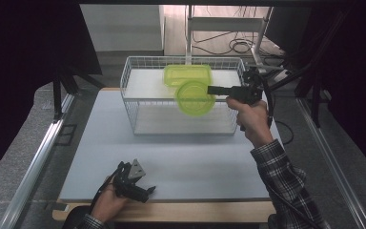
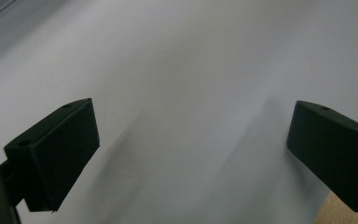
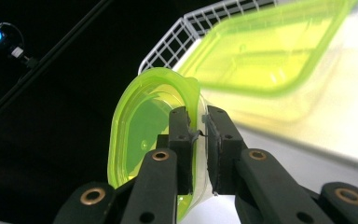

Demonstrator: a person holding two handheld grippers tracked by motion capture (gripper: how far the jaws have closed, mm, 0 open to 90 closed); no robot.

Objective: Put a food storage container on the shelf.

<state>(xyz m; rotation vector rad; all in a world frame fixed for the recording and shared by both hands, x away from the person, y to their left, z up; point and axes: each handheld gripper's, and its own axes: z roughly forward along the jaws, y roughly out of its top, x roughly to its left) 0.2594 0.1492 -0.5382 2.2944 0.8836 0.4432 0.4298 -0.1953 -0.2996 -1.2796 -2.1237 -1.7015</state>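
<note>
Round green container (image 3: 144, 140), a translucent lime tub, hangs on edge at the centre of the right gripper view, its rim pinched between the closed jaws of the right gripper (image 3: 200, 135). In the high view the same tub (image 1: 195, 98) floats at upper centre of the frame, over the front part of a white wire basket (image 1: 129, 90), held from the right by a hand (image 1: 249, 117) in a plaid sleeve.

A clean finish probably depends on keeping that thin rim squarely between the pads, since the tub is light and could twist; carrying it slowly over the wire wall, clear of the rectangular green container (image 1: 188, 74) resting in the basket behind it, looks the safer course.

At lower left of the high view the left gripper (image 1: 145, 190) lies low near the front edge of the surface (image 1: 195, 162), its jaws wide apart with nothing between them.

That surface is a pale grey sheet on a wooden top, flanked by metal rails. Beyond it stand dark curtains, a white frame and loose cables on the floor.
</note>
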